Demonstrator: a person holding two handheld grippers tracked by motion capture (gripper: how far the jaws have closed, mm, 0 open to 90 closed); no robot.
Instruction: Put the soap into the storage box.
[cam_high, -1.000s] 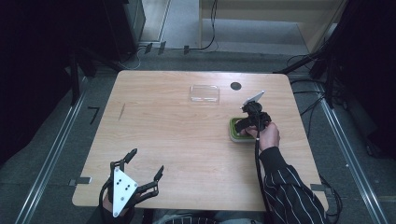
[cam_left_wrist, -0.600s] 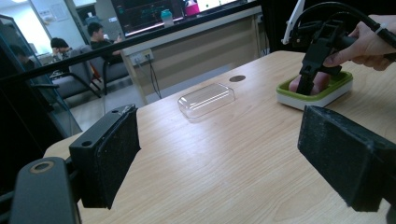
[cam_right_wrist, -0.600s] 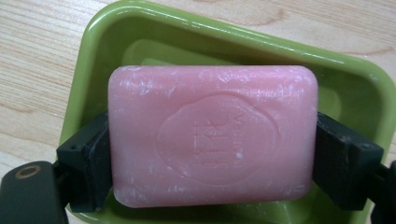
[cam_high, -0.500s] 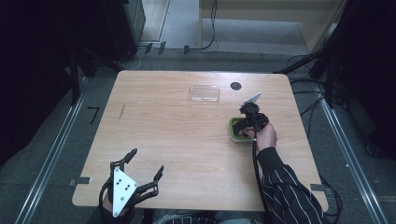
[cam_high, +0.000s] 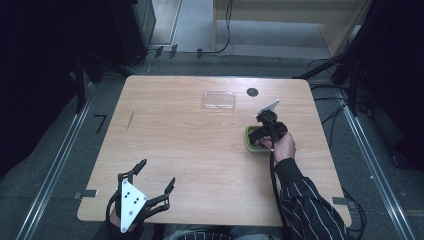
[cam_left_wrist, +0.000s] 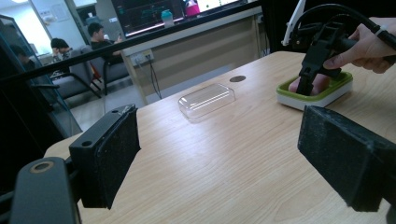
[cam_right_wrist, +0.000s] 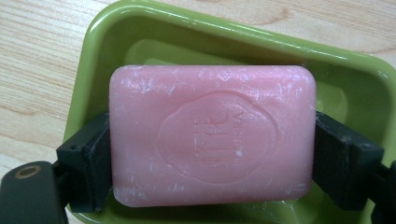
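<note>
Soap: one pink rectangular soap bar (cam_right_wrist: 212, 135), long axis spanning the right gripper (cam_right_wrist: 212, 154), which clamps its short ends.
Place: inside one green plastic soap dish (cam_right_wrist: 140, 28) on the desk (cam_high: 200, 145).
Lid: one clear plastic lid (cam_high: 219, 100).
Left gripper (cam_high: 156, 181): spread wide, holding nothing.

Probably a lab or office: monitors (cam_left_wrist: 154, 14) behind glass, seated people (cam_left_wrist: 100, 39), floor cables (cam_high: 227, 30) around the table (cam_high: 190, 150).

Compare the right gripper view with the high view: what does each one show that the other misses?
Right gripper view: the pink soap bar with its embossed stamp, clamped at both ends by the right gripper's black jaws. High view: the wooden table, the clear plastic lid lying apart, the dark round hole, and the left gripper with open jaws near the front edge. Both: the green soap dish on the table.
</note>
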